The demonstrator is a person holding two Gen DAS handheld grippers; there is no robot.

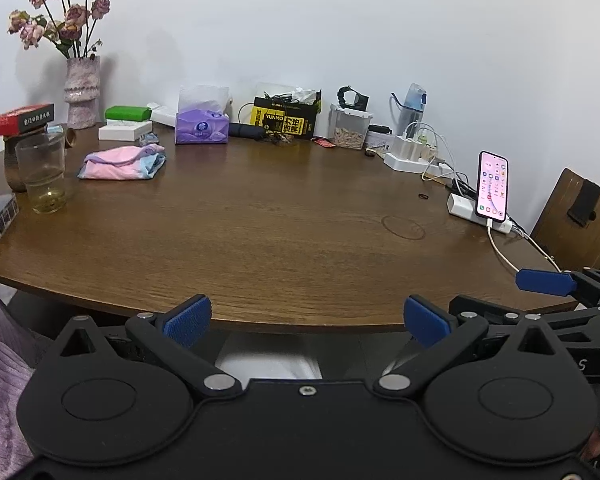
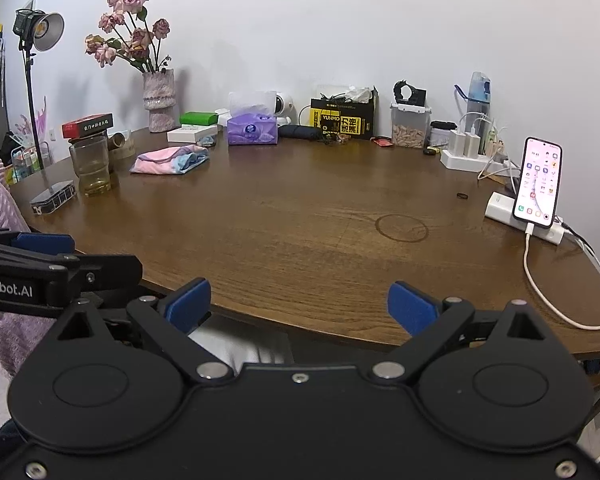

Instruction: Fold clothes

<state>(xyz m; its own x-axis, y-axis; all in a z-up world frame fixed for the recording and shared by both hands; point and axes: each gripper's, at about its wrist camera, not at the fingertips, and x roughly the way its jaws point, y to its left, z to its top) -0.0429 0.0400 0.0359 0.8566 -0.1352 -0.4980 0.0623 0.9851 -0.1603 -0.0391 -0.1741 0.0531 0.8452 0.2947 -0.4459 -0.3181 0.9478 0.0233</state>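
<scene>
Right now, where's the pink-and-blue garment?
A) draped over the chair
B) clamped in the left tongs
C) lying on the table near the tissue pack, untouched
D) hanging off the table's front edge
C: the pink-and-blue garment lies bunched on the table just left of the purple tissue pack, while the left tongs and right tongs both stand open and empty at the near edge.

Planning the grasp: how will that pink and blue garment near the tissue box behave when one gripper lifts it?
The pink and blue garment lies in a soft, rumpled bundle, so it is probably floppy and light. Lifted at one edge, its loose layers would likely unfold and drape.
</scene>
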